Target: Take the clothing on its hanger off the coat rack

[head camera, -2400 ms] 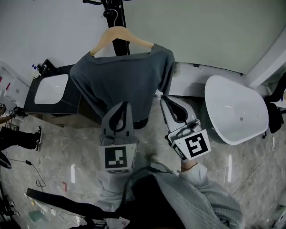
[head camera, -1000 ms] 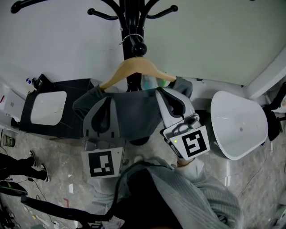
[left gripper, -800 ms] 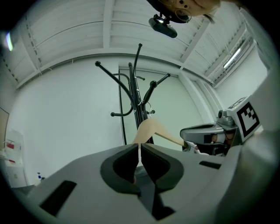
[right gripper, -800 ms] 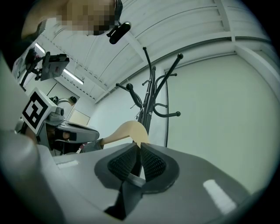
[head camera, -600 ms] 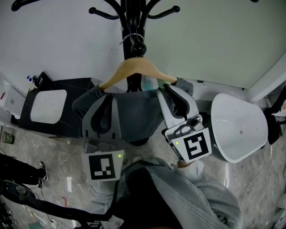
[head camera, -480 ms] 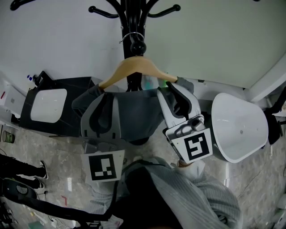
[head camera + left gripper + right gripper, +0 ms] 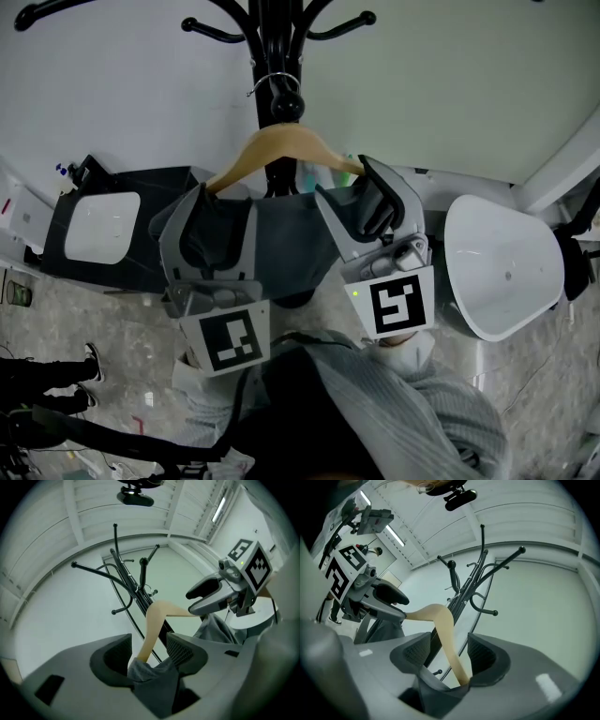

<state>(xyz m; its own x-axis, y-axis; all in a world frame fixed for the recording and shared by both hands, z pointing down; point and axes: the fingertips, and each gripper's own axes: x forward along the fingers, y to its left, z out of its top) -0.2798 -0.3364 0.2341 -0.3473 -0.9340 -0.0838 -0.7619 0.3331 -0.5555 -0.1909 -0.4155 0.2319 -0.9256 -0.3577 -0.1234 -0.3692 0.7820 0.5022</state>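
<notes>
A wooden hanger [image 7: 277,145] carrying a dark grey garment [image 7: 281,239] hangs by its wire hook on the black coat rack [image 7: 267,56]. My left gripper [image 7: 217,208] is at the hanger's left shoulder. Its jaws are opening, and the hanger arm [image 7: 157,620] and grey cloth [image 7: 154,677] lie loosely between them. My right gripper [image 7: 349,187] is at the right shoulder. Its jaws are opening too, with the hanger arm [image 7: 443,625] running between them and the cloth [image 7: 436,691] bunched low in the gap. Neither pair of pads presses on the hanger.
The rack stands against a pale wall, its curved hooks [image 7: 342,23] spreading above the hanger. A white tub [image 7: 502,262] sits on the floor at the right. A black cabinet with a white basin [image 7: 103,225] is at the left. Another person's feet [image 7: 56,361] show at far left.
Both grippers were shut on the hanger's shoulders and now stand spread apart around them. The hanger stays hooked on the rack. The left gripper has drifted slightly right.
</notes>
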